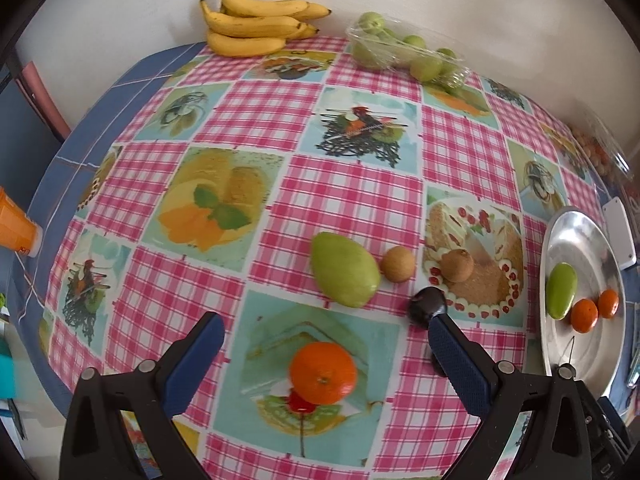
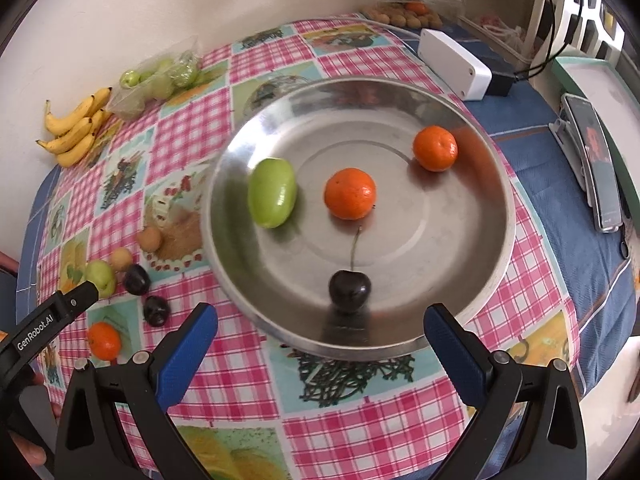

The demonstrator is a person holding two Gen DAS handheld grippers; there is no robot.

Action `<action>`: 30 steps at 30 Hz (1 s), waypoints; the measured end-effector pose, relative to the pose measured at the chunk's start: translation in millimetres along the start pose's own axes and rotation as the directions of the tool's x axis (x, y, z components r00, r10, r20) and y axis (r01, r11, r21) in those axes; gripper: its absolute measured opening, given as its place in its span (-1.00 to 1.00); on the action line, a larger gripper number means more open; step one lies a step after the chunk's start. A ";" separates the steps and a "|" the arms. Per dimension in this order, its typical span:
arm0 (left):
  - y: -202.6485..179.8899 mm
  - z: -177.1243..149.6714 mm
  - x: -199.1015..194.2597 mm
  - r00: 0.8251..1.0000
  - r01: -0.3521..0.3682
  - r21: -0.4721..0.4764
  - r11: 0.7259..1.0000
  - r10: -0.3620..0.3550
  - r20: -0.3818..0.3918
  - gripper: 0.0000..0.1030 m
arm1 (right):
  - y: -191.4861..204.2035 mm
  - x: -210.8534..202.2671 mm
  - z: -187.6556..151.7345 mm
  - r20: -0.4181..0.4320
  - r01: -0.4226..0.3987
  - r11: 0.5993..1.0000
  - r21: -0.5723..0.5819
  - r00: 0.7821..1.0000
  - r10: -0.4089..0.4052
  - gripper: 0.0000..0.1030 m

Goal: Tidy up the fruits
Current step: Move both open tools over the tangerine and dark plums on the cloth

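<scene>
A round tabletop [image 1: 360, 184] stands against a pale wall, covered by a pink checked cloth [image 1: 256, 116] with printed food pictures laid over a blue cloth [image 2: 560, 184].

The left tool [image 1: 326, 340] is open, its blue pads spread wide with a mandarin [image 1: 322, 373] on the cloth between them, untouched. Beyond it lie a green fruit [image 1: 345, 269], two small brown fruits [image 1: 397, 264] and a dark cherry [image 1: 425, 306] partly hidden by the right pad.

The right tool [image 2: 320, 330] is also open and empty, hovering at the near rim of a metal dish [image 2: 460, 240]. In the dish sit a green fruit [image 2: 272, 193], two mandarins [image 2: 350, 193] and a dark cherry with a stem [image 2: 349, 290], each apart from the others.

At the far edge by the wall lie a bunch of bananas [image 1: 256, 24] and a clear bag of green fruits [image 1: 404, 50]. A white box [image 2: 456, 63] and a phone in a holder [image 2: 598, 164] rest on the blue cloth right of the dish. An orange cup [image 1: 16, 228] shows at the left edge.
</scene>
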State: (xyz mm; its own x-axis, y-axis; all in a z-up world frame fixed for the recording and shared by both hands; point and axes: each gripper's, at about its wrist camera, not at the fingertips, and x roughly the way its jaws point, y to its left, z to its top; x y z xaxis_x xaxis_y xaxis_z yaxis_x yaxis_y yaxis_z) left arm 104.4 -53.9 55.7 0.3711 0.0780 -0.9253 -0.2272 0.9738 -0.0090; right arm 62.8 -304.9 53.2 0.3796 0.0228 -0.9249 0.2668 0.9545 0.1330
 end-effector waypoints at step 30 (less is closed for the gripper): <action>138.8 10.1 -1.6 0.999 -0.048 -0.196 0.979 0.047 -0.012 1.00 | 171.1 26.8 -43.2 -0.097 -0.142 0.959 -0.243 0.988 0.122 0.99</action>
State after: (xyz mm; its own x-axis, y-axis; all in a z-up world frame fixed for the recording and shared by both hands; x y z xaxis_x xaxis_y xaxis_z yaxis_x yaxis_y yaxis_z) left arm 81.4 83.3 59.7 0.3494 0.1208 -0.9291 -0.4167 0.9082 -0.0387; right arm 80.4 -128.1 35.7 0.3219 0.1677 -0.9318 -0.0138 0.9849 0.1725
